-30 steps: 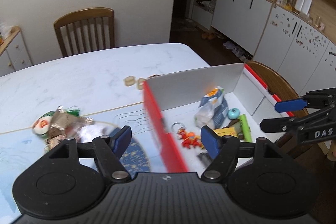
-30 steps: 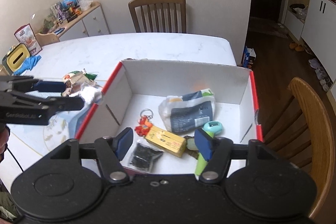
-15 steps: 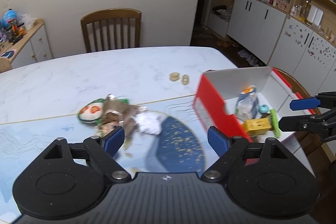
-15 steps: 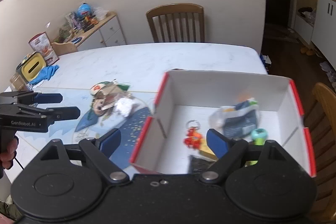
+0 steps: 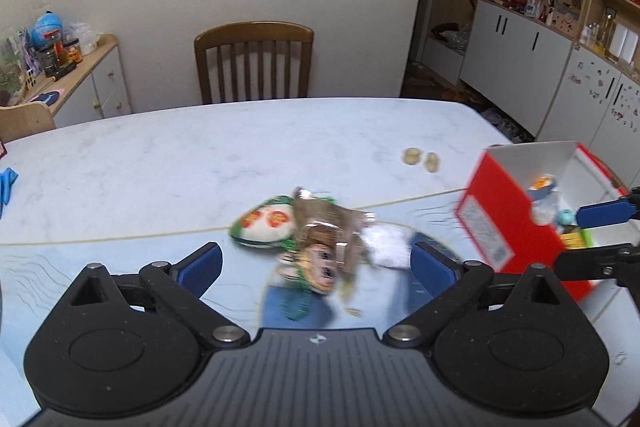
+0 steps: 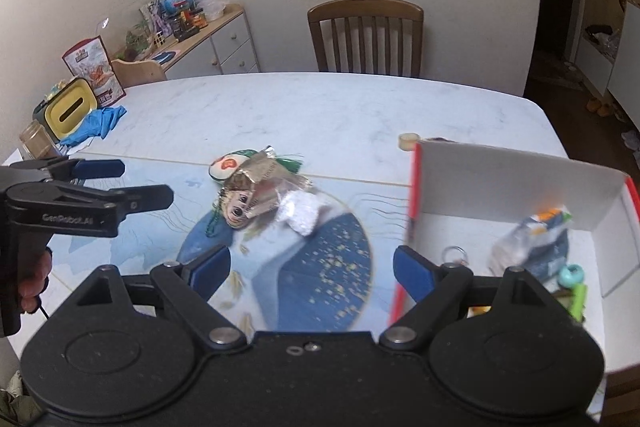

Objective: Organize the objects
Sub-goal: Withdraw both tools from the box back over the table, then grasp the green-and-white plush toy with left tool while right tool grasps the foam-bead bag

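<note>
A small pile lies on the blue mat: a green-and-white pouch (image 5: 266,223), a crumpled foil wrapper (image 5: 324,227) (image 6: 260,183), a cartoon-face charm (image 5: 318,267) (image 6: 236,211) and a white wad (image 5: 386,245) (image 6: 302,213). A red-and-white box (image 5: 496,227) (image 6: 520,183) at the right holds a plastic bag (image 6: 532,247), a key ring (image 6: 454,253) and small toys. My left gripper (image 5: 316,267) is open and empty, just short of the pile. My right gripper (image 6: 310,267) is open and empty, above the mat left of the box.
Two small tan rounds (image 5: 420,159) lie on the marble table (image 5: 200,155) behind the box. A wooden chair (image 5: 254,63) stands at the far side. Blue gloves (image 6: 98,125), a yellow container (image 6: 70,107) and a jar (image 6: 36,139) sit at the table's left end.
Both grippers have swung left, away from the box and toward the pile on the mat. The pile now sits centred ahead of the left gripper. Both stay open and empty.
</note>
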Demonstrator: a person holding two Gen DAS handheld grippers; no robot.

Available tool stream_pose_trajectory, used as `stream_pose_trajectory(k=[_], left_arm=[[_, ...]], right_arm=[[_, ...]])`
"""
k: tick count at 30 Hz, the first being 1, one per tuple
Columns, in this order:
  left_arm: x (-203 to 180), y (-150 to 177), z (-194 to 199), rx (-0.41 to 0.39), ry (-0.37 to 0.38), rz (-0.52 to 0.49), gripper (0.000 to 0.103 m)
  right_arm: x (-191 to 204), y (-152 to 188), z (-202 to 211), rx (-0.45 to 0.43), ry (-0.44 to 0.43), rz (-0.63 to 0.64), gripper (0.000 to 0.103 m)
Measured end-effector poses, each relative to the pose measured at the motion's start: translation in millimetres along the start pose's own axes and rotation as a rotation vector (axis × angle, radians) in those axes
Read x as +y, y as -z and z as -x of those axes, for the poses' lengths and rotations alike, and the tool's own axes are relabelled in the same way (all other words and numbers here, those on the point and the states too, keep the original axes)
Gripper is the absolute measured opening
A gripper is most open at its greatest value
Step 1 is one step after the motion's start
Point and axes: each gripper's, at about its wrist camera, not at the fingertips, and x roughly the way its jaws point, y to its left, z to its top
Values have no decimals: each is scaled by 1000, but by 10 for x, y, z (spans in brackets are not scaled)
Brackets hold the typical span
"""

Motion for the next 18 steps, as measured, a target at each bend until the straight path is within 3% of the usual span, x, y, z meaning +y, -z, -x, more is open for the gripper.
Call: stream_pose_trajectory(k=[9,18], left_arm=[[477,-45,-408,36,-33,-9,101],[655,-52,-925,84,-36,-90,101]], right_arm=[[272,-105,-411,37,52,28,88],[329,-248,-861,67,104,20,86]])
